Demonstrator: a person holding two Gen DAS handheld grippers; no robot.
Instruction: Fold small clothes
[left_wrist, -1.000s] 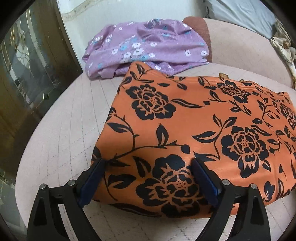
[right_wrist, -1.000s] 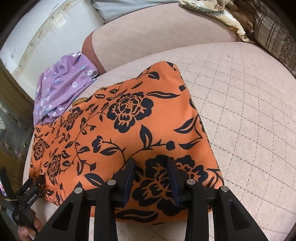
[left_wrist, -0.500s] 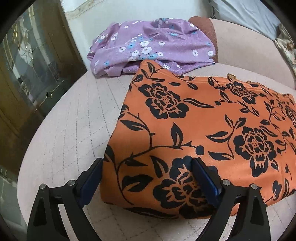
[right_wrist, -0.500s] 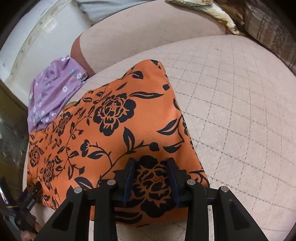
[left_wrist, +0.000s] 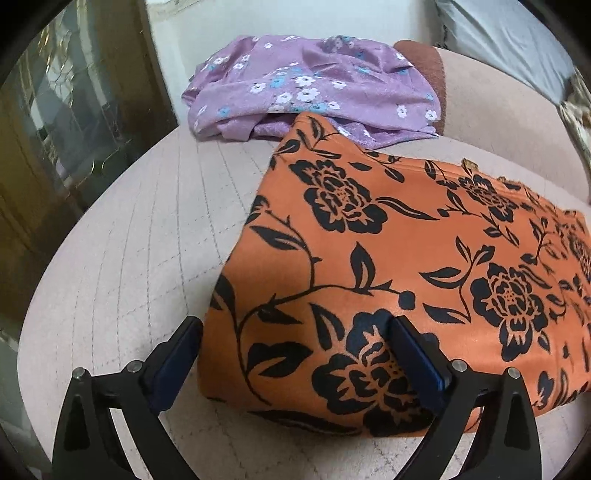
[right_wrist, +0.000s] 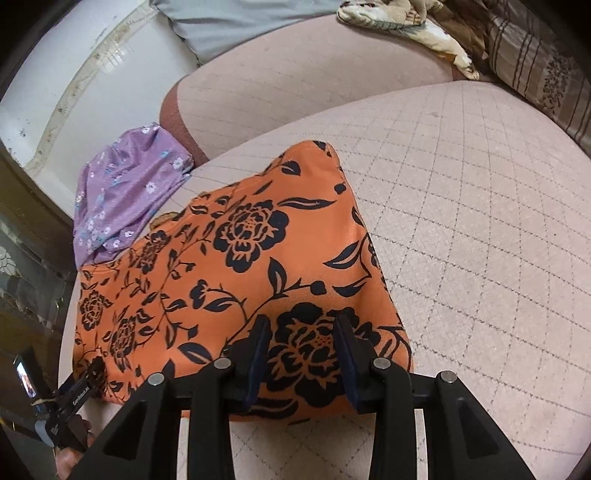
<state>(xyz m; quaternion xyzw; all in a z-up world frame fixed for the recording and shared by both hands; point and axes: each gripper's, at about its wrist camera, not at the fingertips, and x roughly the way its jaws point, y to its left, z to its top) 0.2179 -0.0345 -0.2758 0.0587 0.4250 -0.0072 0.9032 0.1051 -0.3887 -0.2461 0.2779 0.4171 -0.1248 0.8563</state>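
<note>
In the left wrist view, at 9 o'clock, a dark glass-fronted cabinet (left_wrist: 55, 122) stands beside the quilted pink sofa seat (left_wrist: 140, 236). At 12 o'clock a crumpled purple floral garment (left_wrist: 310, 88) lies against the sofa's backrest, its near edge just touching the far corner of the orange floral garment (left_wrist: 388, 258). The orange garment lies folded flat on the seat, filling the centre and running out toward 3 o'clock. At 6 o'clock the left tongs (left_wrist: 295, 354) are spread wide and have just been opening further; the left finger sits on the bare seat just outside the garment's near-left corner, the right finger rests over the black flower print, and the corner lies between them with no pinch visible. In the right wrist view, at 8 o'clock, a hand (right_wrist: 70, 443) holds the other gripper at the garment's far-left edge. The purple garment (right_wrist: 125, 199) sits at 10 o'clock. The orange garment (right_wrist: 236, 266) spans the centre. At 6 o'clock the right tongs (right_wrist: 301, 358) stand partly apart over the near edge, a flower print between the pads; whether they press the cloth cannot be told. Open quilted seat (right_wrist: 480, 240) fills 3 o'clock, with a striped cushion (right_wrist: 543, 62) at 1 o'clock.
</note>
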